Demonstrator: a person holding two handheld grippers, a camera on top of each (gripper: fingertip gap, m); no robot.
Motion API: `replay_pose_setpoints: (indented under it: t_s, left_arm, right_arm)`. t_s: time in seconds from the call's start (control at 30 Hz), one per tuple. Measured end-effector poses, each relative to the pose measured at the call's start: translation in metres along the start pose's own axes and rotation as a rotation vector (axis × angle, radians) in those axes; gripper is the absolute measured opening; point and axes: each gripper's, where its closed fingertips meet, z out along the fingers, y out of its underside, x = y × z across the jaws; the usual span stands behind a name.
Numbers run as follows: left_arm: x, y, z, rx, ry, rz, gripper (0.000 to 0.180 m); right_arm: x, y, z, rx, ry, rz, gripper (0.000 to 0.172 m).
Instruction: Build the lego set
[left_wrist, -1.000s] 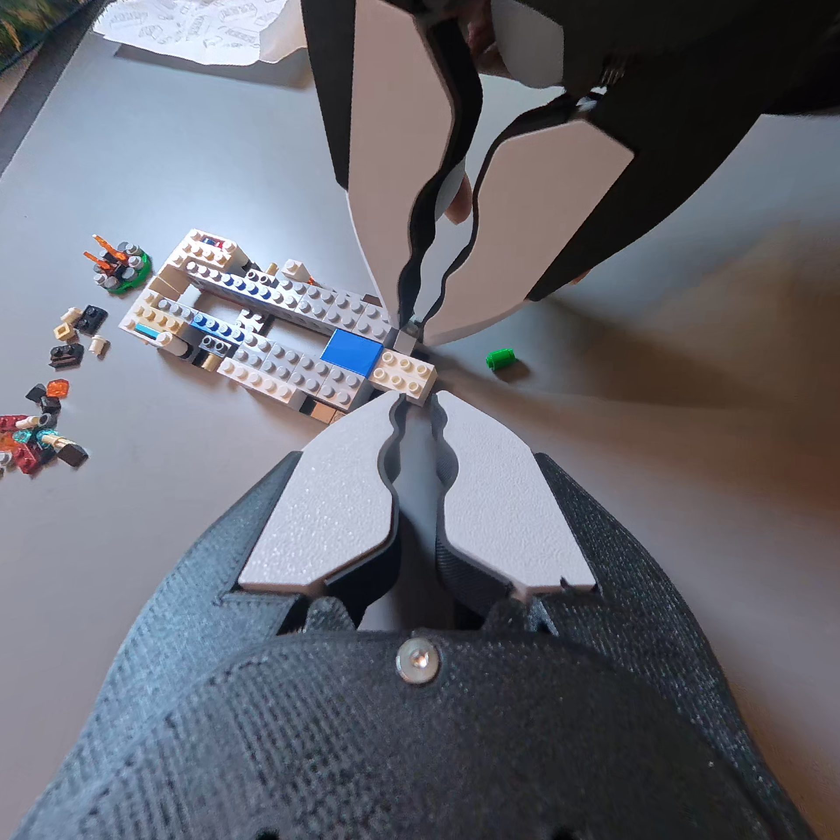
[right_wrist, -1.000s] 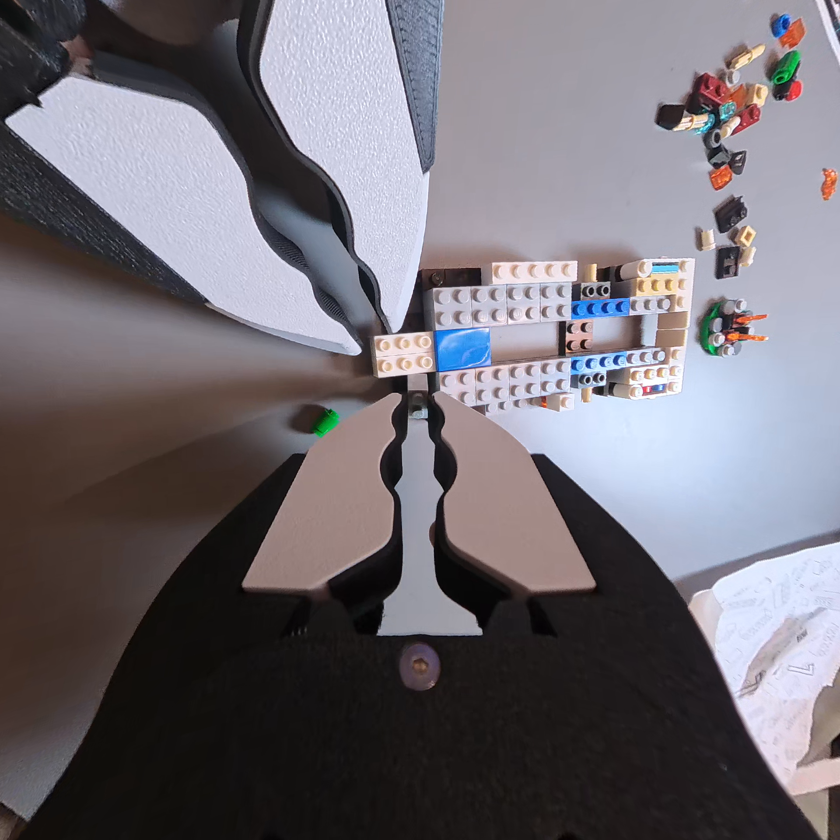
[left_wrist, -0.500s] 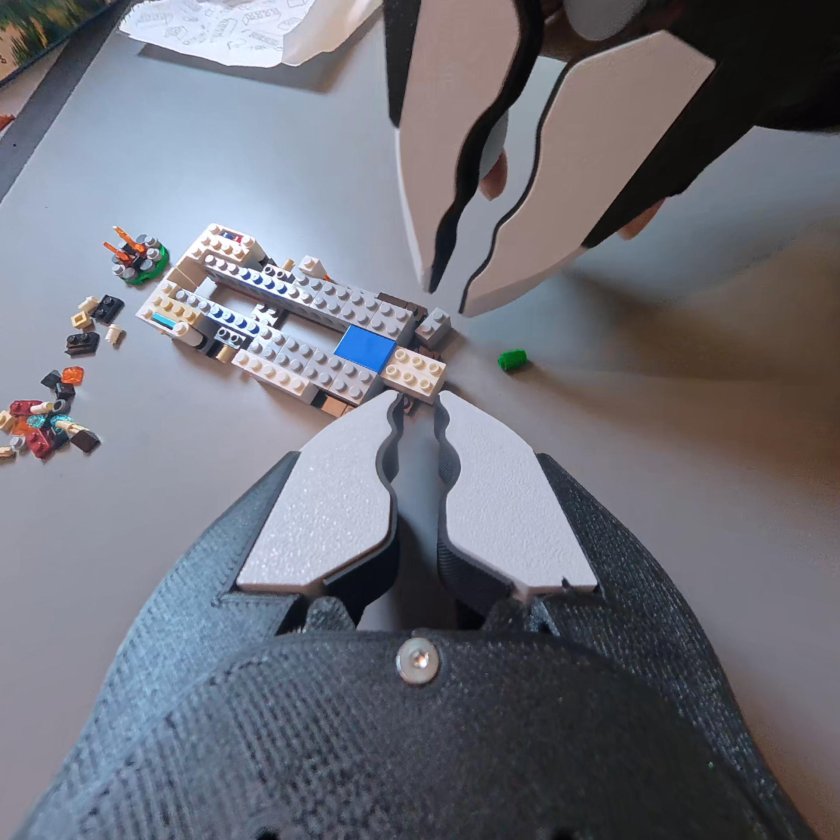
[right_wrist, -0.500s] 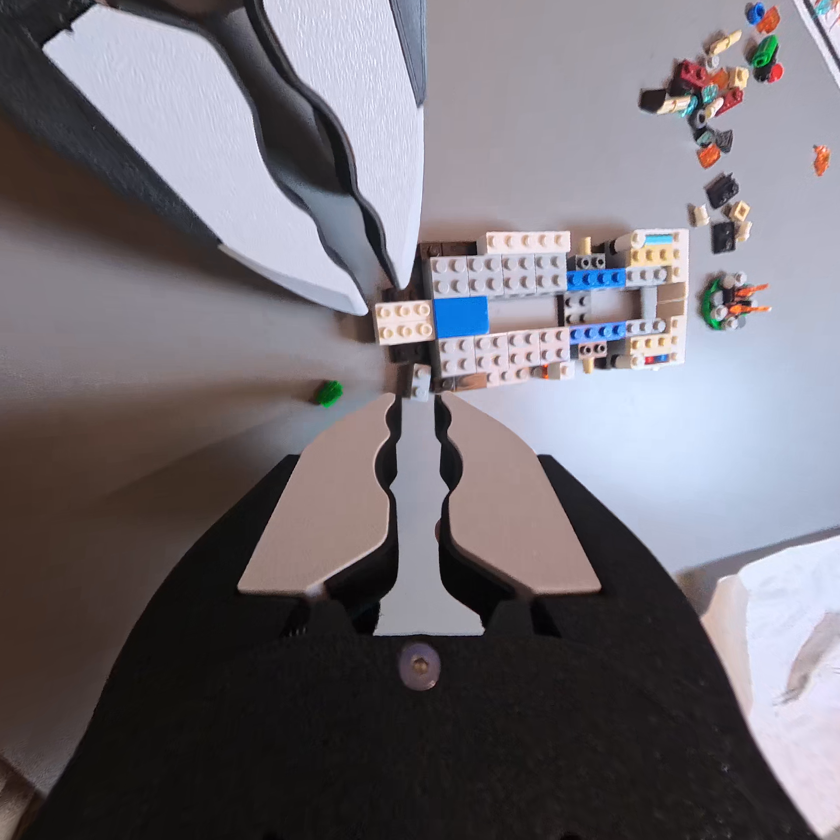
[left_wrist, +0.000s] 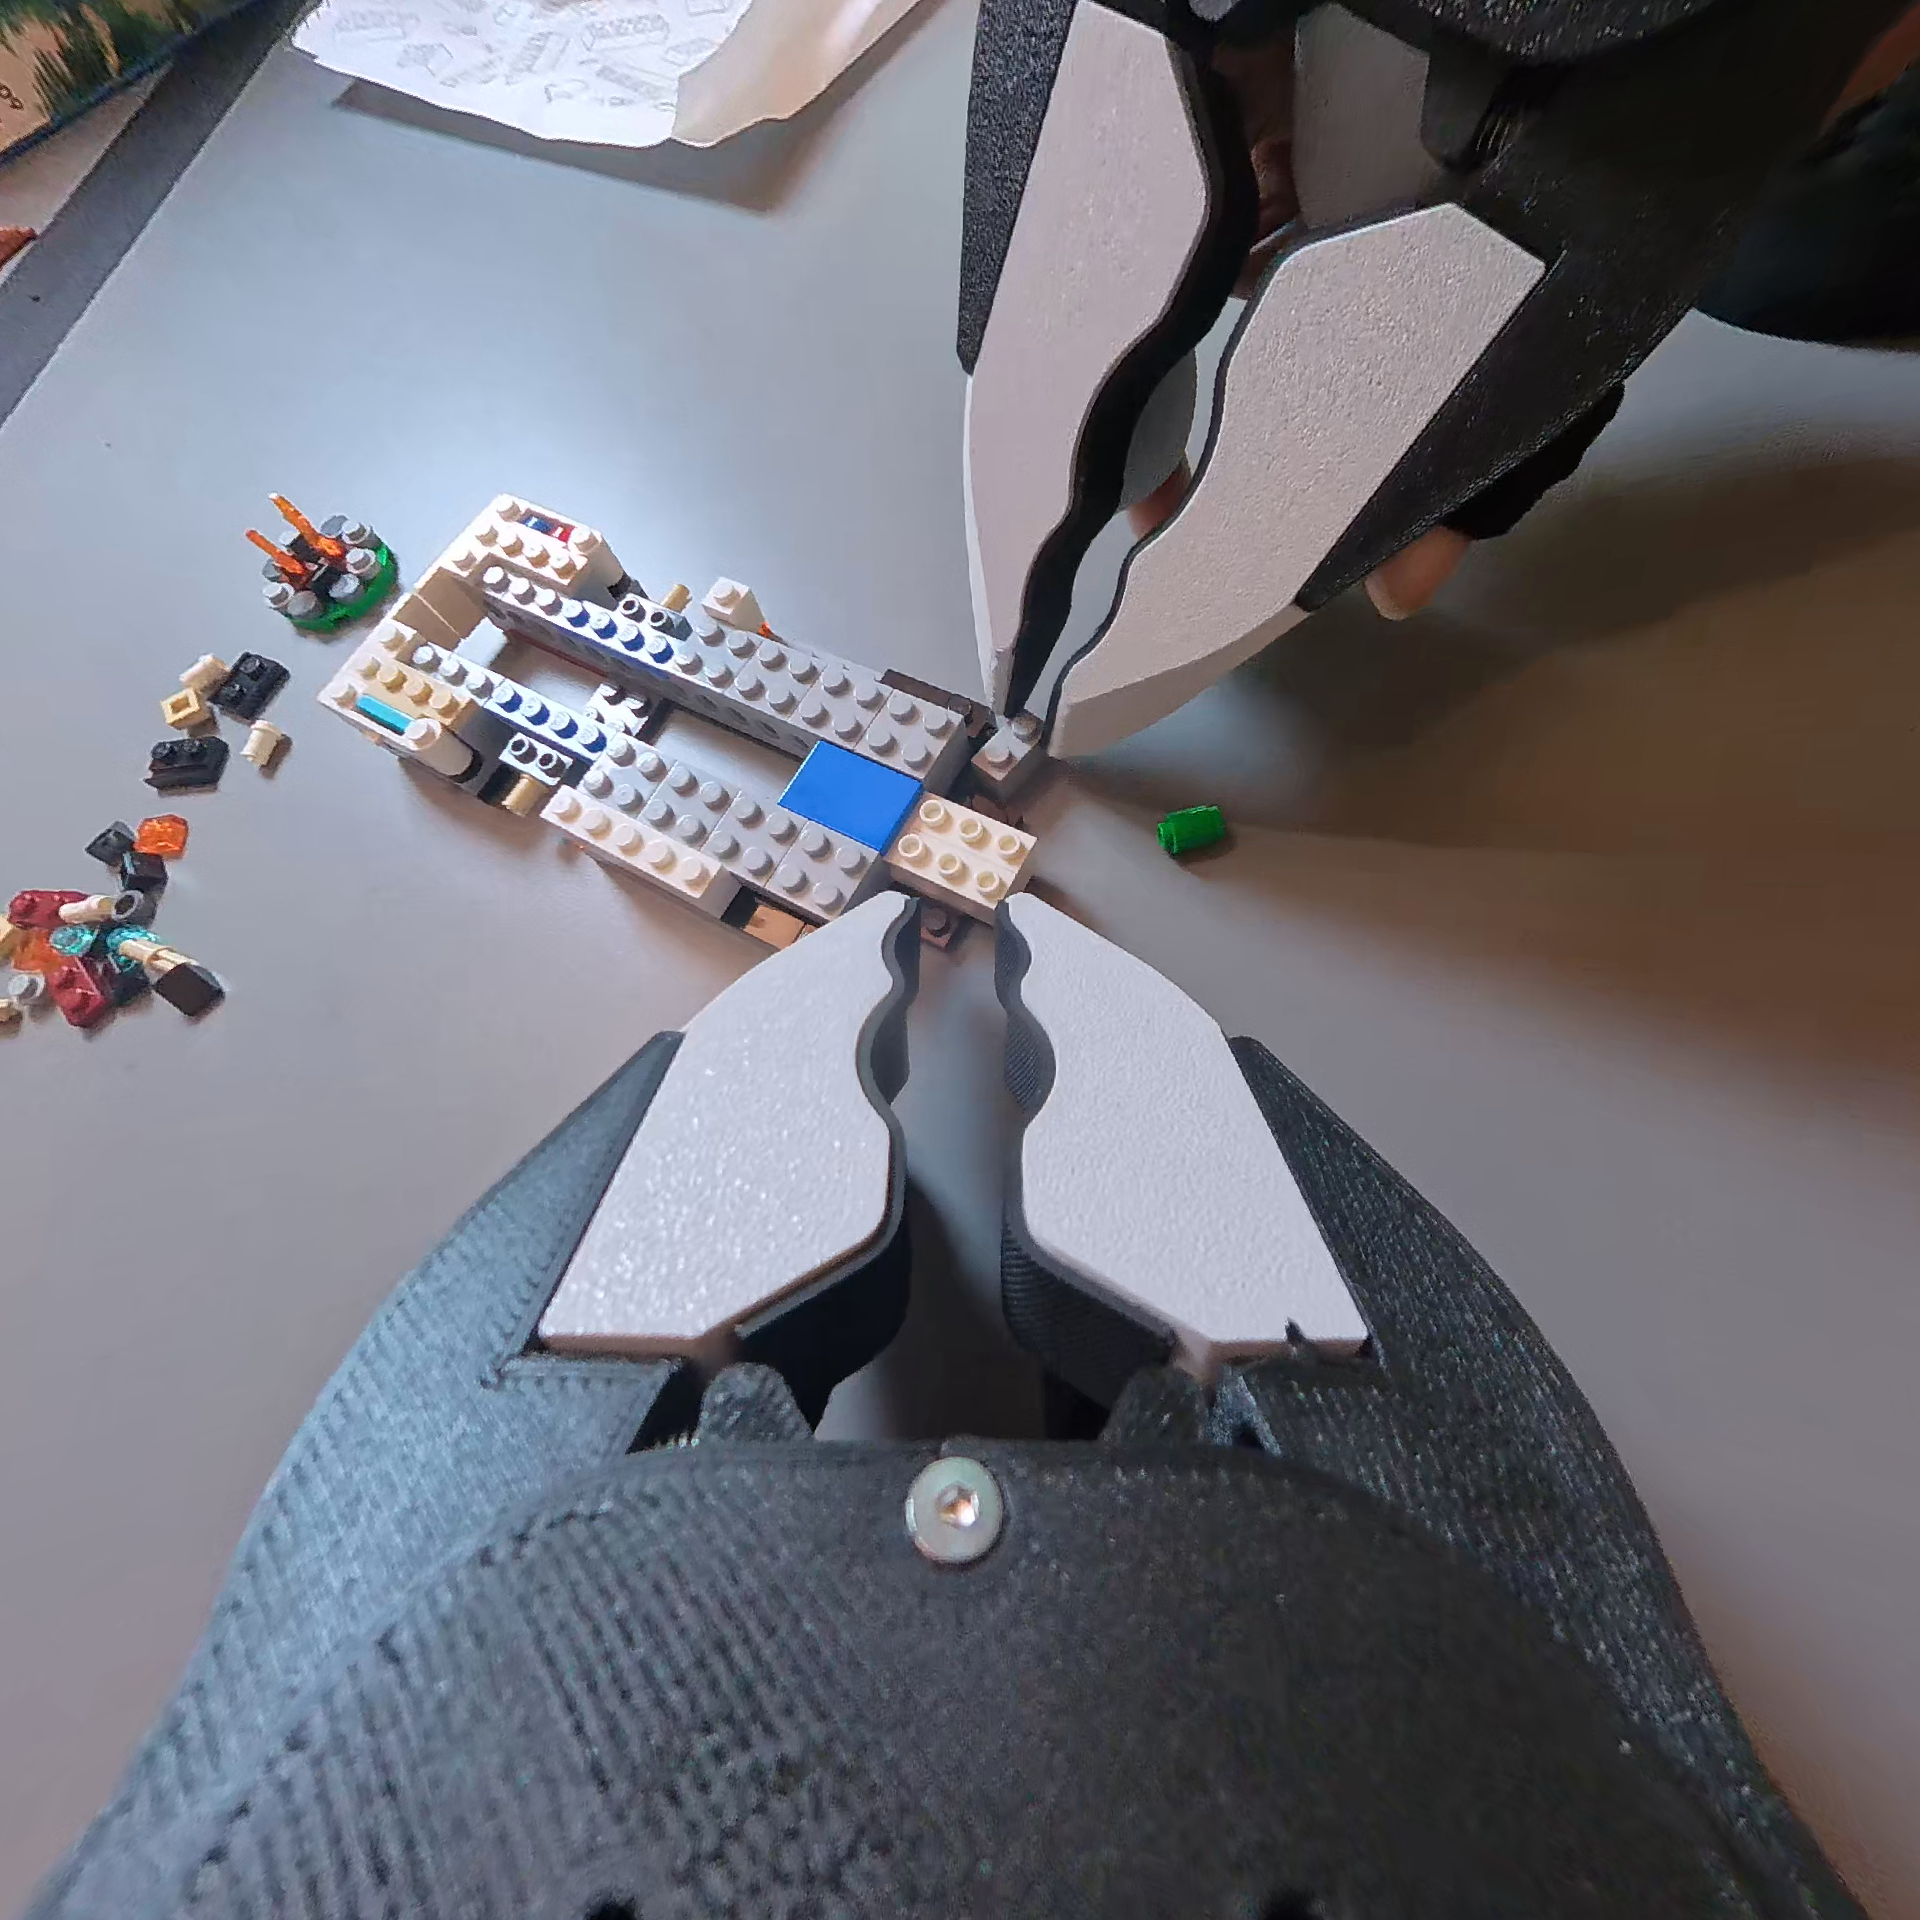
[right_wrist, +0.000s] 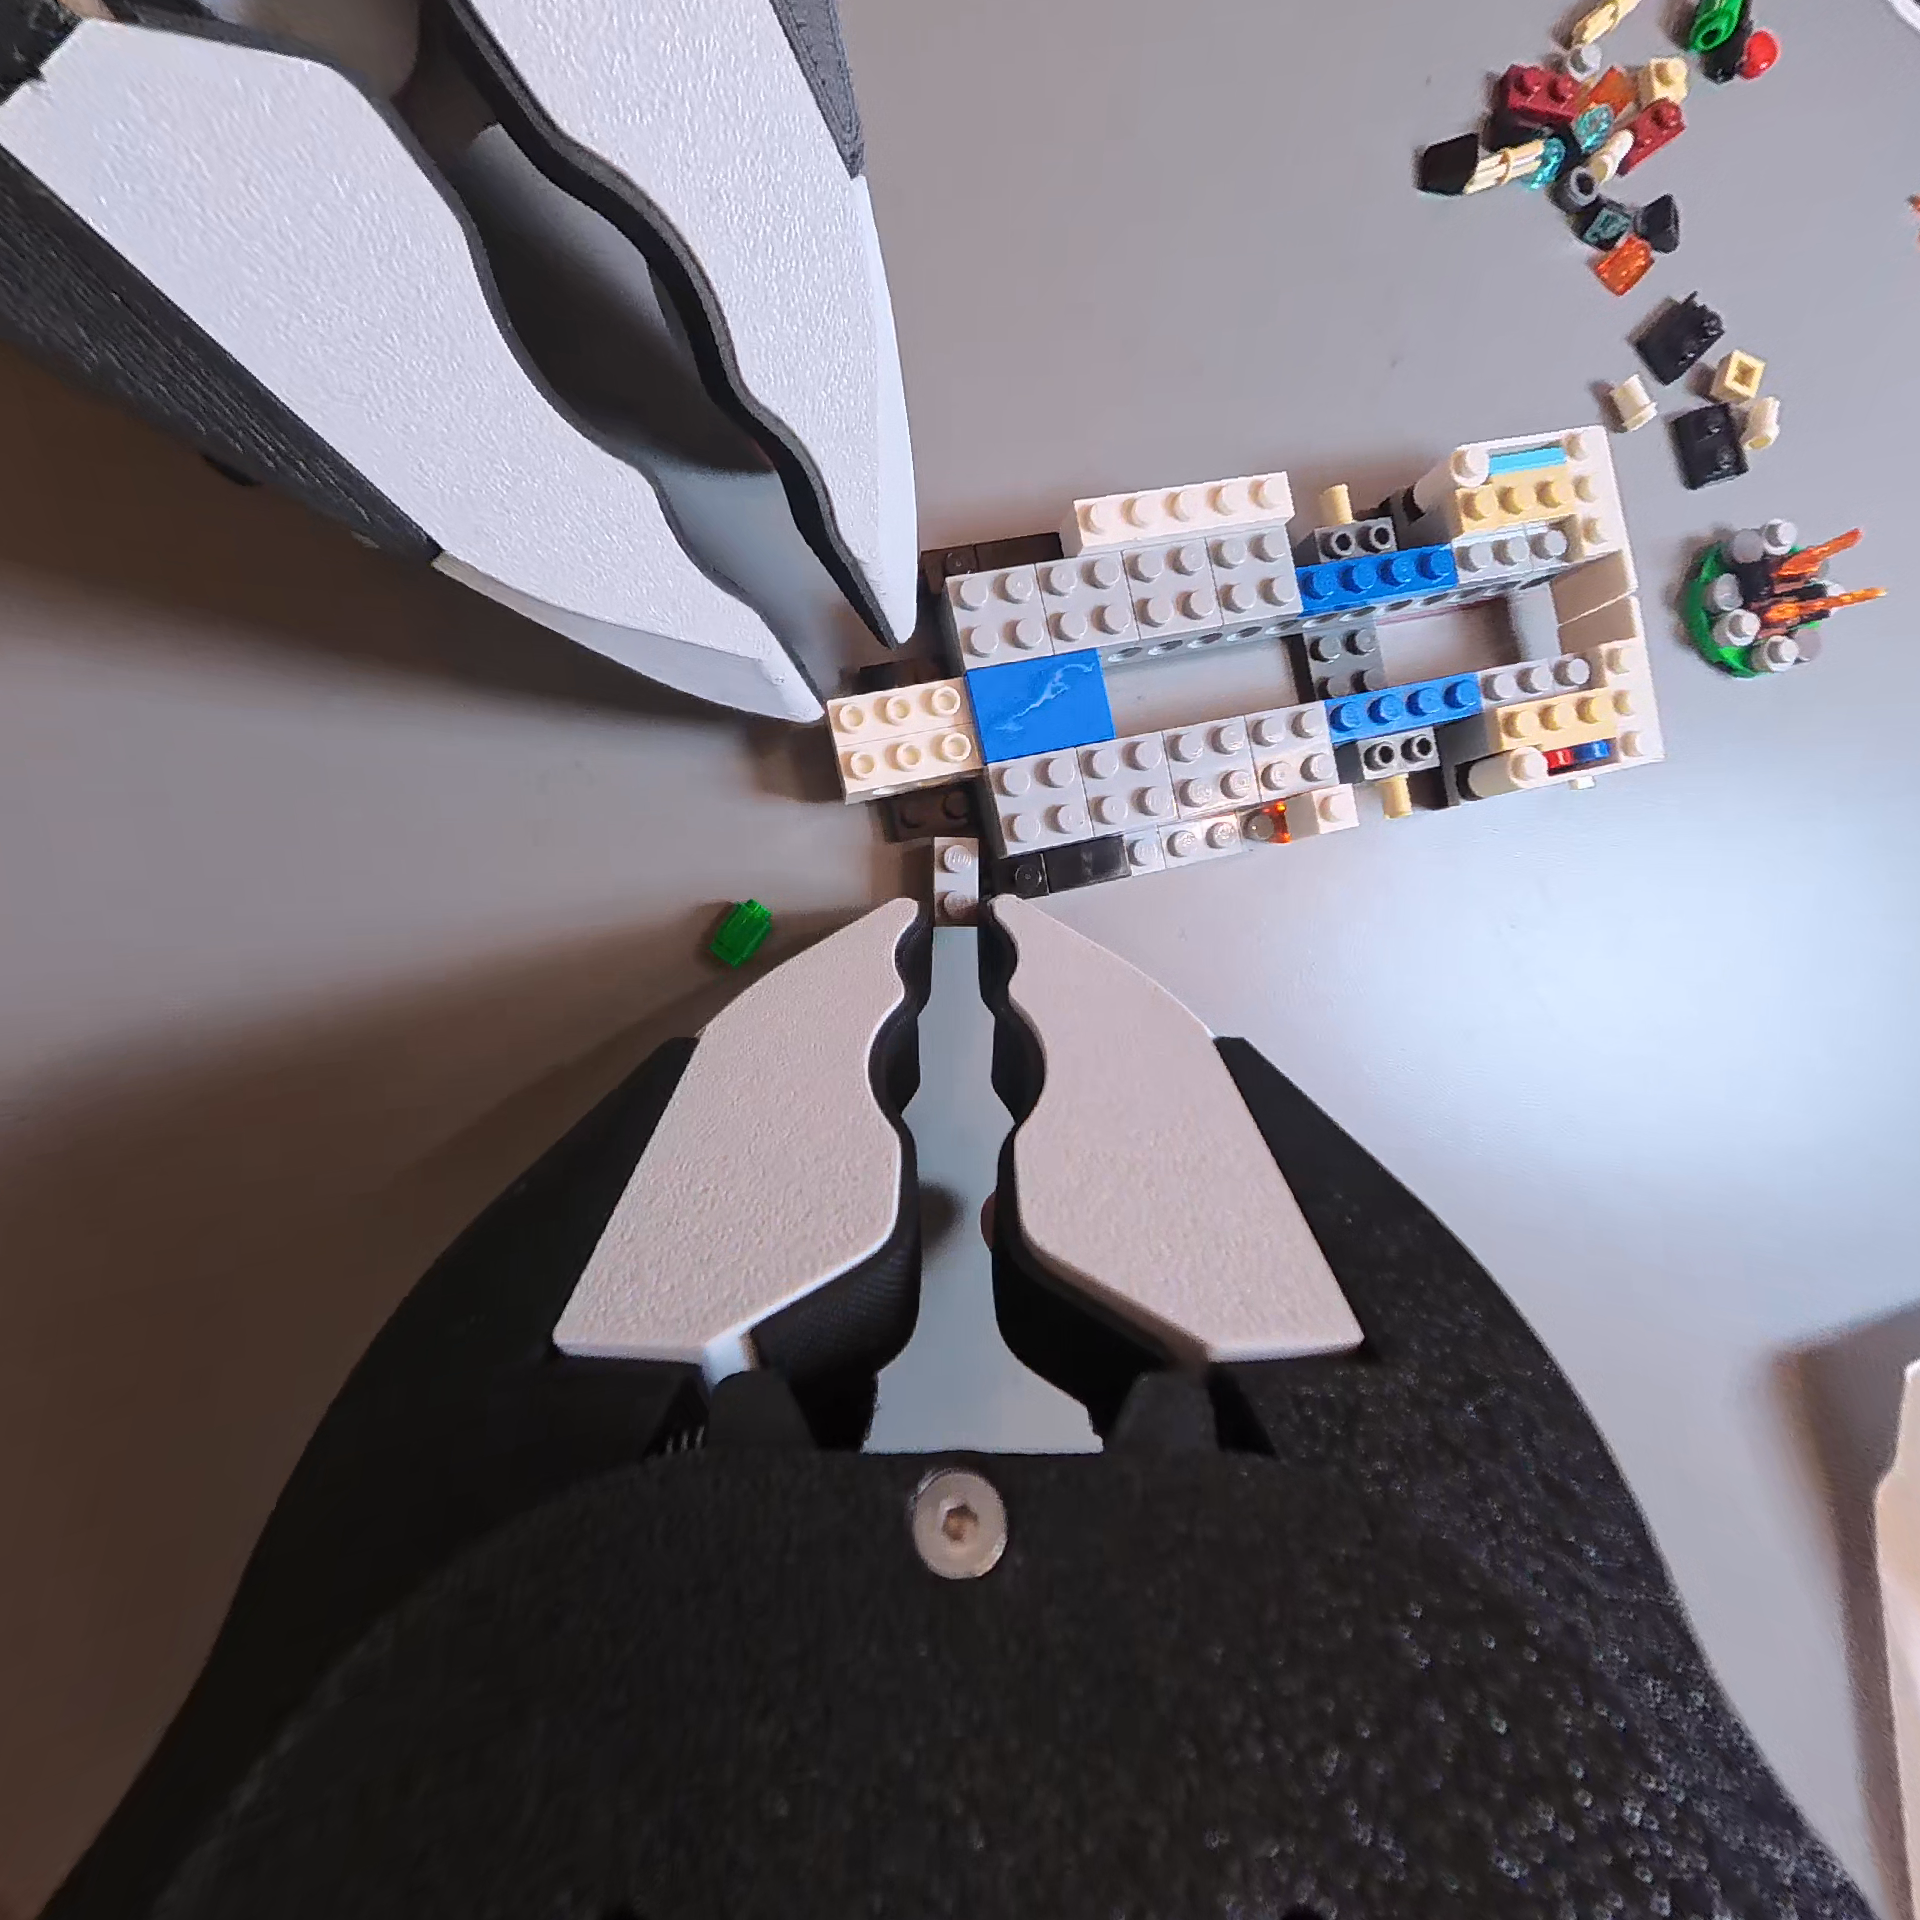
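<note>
Loose small pieces (left_wrist: 104, 935) sit scattered toward the table's (left_wrist: 520, 312) left edge, with a flat brick model (left_wrist: 727, 727) mid-table. Left gripper (left_wrist: 956, 914) is narrow but not closed. Its tips sit either side of a dark plate (left_wrist: 940, 927) at the model's near corner, just beside a cream brick (left_wrist: 966, 847), gripping nothing. Right gripper (right_wrist: 956, 909) is pinched on a small grey brick (right_wrist: 958, 873) that touches the model's end. The brick looks light, rigid and smooth-walled, and likely to twist, so it is best held by its flat sides. A green stud (left_wrist: 1192, 831) lies to the right. The tabletop is matte grey, with a paper sheet (left_wrist: 623, 73) at its far edge.
</note>
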Motion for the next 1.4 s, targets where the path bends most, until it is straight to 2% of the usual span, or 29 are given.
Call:
replay_pose_setpoints:
  t_s: [0.2, 0.37, 0.47, 0.63, 0.77, 1.03, 1.13, 1.4]
  left_arm:
    - [-0.009, -0.005, -0.007, 0.021, -0.012, 0.007, 0.017]
    - [-0.028, -0.005, -0.007, -0.022, -0.012, 0.111, 0.036]
    - [-0.029, -0.001, 0.002, -0.054, 0.024, 0.169, 0.039]
    - [-0.026, -0.011, 0.007, -0.055, 0.064, 0.247, 0.041]
    - [-0.02, -0.022, 0.011, -0.047, 0.115, 0.231, 0.04]
    - [-0.018, -0.015, 0.026, -0.142, 0.152, 0.266, 0.044]
    - [-0.017, -0.013, 0.027, -0.159, 0.165, 0.255, 0.039]
    - [-0.02, -0.011, 0.026, -0.144, 0.143, 0.25, 0.038]
  right_arm:
    - [-0.001, -0.008, -0.006, 0.065, 0.017, -0.043, 0.008]
    - [-0.001, -0.01, -0.004, 0.055, 0.023, -0.077, 0.008]
    - [0.001, -0.01, -0.002, 0.032, 0.034, -0.095, 0.008]
    - [0.0, -0.012, 0.0, 0.014, 0.037, -0.11, 0.008]
    - [0.0, -0.013, 0.001, 0.009, 0.043, -0.122, 0.008]
    - [0.001, -0.012, 0.004, 0.015, 0.043, -0.117, 0.008]
    - [0.002, -0.013, 0.005, 0.028, 0.035, -0.102, 0.008]
    - [0.003, -0.018, 0.005, 0.065, 0.041, -0.081, 0.009]
